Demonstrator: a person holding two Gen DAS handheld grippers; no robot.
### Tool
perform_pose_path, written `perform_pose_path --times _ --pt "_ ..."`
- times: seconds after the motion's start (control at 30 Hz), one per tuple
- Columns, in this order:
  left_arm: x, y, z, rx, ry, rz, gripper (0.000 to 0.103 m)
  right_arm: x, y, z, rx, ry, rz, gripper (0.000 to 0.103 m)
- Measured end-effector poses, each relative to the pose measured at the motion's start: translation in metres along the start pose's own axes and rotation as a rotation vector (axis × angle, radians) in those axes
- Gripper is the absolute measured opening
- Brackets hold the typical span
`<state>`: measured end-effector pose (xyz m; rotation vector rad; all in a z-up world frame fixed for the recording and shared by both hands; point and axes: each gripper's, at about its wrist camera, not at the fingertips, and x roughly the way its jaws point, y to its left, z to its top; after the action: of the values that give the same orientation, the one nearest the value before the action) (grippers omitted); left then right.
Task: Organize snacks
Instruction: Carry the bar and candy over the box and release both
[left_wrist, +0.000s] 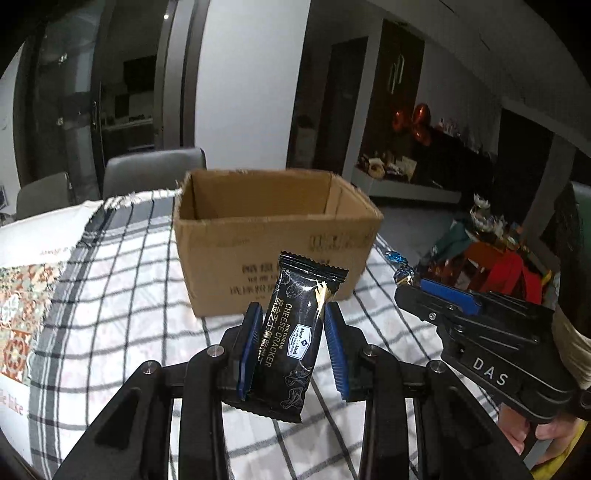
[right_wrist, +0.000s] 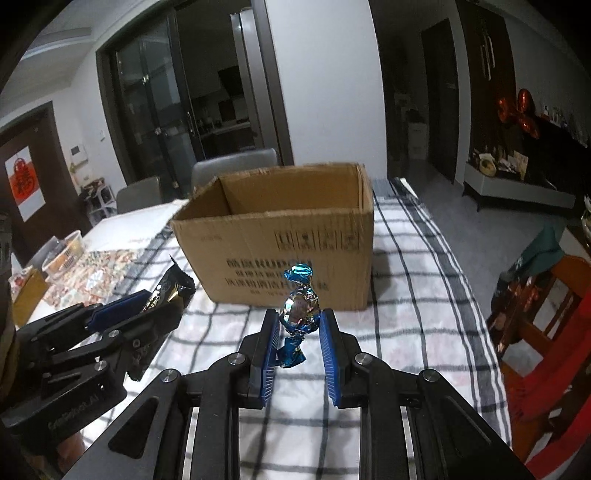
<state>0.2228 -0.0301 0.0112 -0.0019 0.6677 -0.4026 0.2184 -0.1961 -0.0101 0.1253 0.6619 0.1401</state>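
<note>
Right wrist: checked tablecloth (right_wrist: 413, 258), dim room.

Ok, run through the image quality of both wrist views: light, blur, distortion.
Left wrist view: dim room, strong fisheye bending with black corners; the cracker packet in the left gripper is sharp, its print legible, while the cardboard box lettering is smeared. Right wrist view: same curvature; the foil candy in the right gripper glints, and the checked tablecloth looks soft.
</note>
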Motion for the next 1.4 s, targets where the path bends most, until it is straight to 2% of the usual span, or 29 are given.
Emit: perform_pose_path --times 0.27,0.7,0.93,1.33,1.4 --pt "-0.010 0.003 0.029 0.023 -0.057 0.019 0.034 -0.007 0.006 0.029 -0.018 -0.059 0.019 0.024" --pt "-0.002 0.012 0.079 0.068 -0.112 0.074 0.034 0.000 0.004 0.078 -0.048 -0.108 0.012 0.024" --pt "0.013 0.014 0.099 0.078 -0.111 0.064 0.034 0.015 -0.001 0.098 -0.056 -0.109 0.013 0.024" --pt "0.066 0.025 0.127 0.105 -0.047 0.042 0.034 0.054 -0.008 0.129 -0.082 -0.080 -0.028 0.024" --pt "0.071 0.024 0.131 0.114 -0.050 0.070 0.035 0.061 -0.010 0.133 -0.081 -0.072 -0.033 0.024"
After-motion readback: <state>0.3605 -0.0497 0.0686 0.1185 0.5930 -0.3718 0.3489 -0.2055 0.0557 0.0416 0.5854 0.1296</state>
